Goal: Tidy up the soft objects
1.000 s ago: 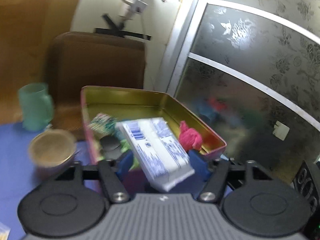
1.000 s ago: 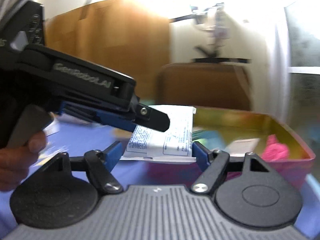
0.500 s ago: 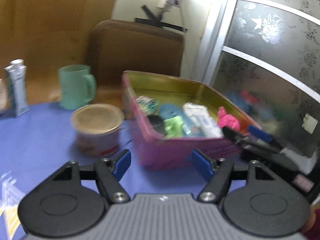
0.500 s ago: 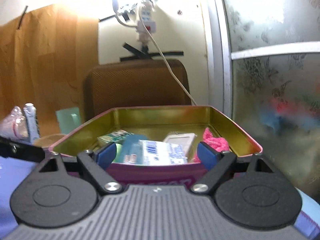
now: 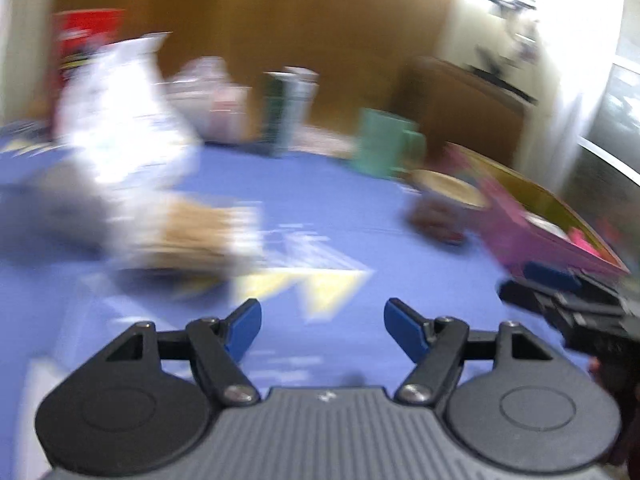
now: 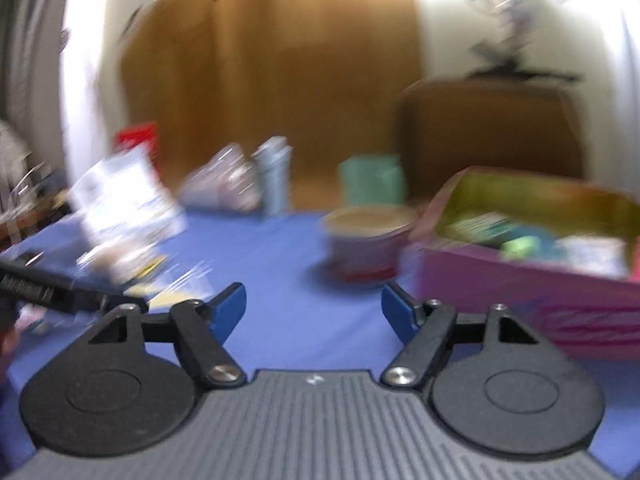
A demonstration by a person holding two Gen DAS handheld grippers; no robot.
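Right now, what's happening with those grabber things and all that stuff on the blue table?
A person is tidying soft things into the pink tin box with the gold inside, which already holds several small packets. Both the left gripper and the right gripper are open and empty above the blue tablecloth; the right one's jaws have just been closing a little. More blurry white packets wait on the left side of the table.
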